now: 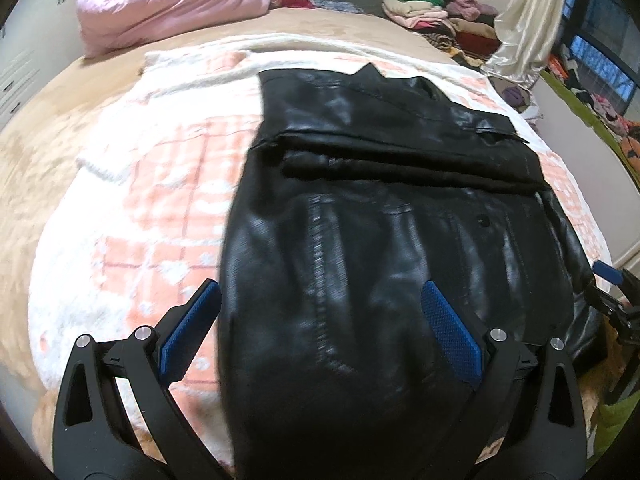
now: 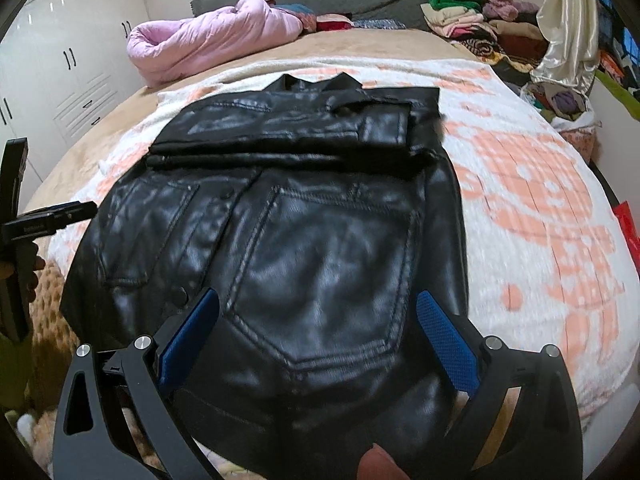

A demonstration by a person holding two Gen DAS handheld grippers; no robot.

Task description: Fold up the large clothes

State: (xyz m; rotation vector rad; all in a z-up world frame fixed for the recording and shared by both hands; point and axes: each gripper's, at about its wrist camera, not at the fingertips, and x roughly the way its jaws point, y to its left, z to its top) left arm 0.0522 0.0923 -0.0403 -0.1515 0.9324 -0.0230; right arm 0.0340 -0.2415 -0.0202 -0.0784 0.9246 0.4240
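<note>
No readable writing shows; a black leather jacket lies partly folded on a pink-and-white blanket on the bed; the left claw hovers wide open above its near edge; the right claw likewise gapes over the hem, gripping nothing.

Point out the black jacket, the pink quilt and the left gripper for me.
black jacket [image 2: 328, 264], right wrist view, stitched panel.
pink quilt [image 1: 160, 4], left wrist view, top of the roll.
left gripper [image 1: 320, 320], left wrist view, between open fingers.
</note>
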